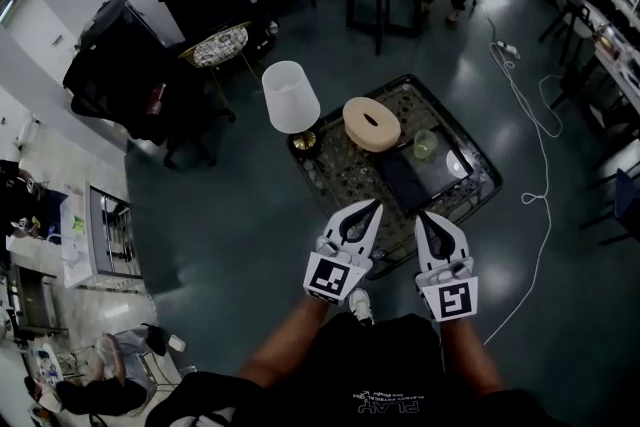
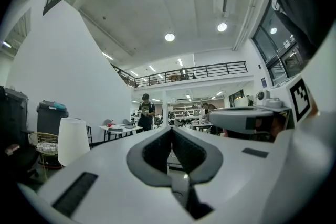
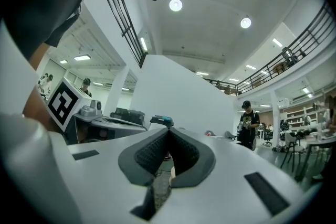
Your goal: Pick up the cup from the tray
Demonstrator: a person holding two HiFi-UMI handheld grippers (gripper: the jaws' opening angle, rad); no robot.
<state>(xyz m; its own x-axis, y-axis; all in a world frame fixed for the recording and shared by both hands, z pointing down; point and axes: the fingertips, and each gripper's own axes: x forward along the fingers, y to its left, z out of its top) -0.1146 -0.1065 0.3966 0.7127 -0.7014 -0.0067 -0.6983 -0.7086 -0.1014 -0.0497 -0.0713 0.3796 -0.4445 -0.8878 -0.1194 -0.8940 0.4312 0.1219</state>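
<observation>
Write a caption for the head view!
Left gripper and right gripper, both shut, hover before the tray and its green cup.

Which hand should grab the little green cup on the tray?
Probably the right gripper: in the head view it points almost straight at the cup on the tray, while the left gripper sits further aside. Both are shut and empty, so it must open first.
</observation>
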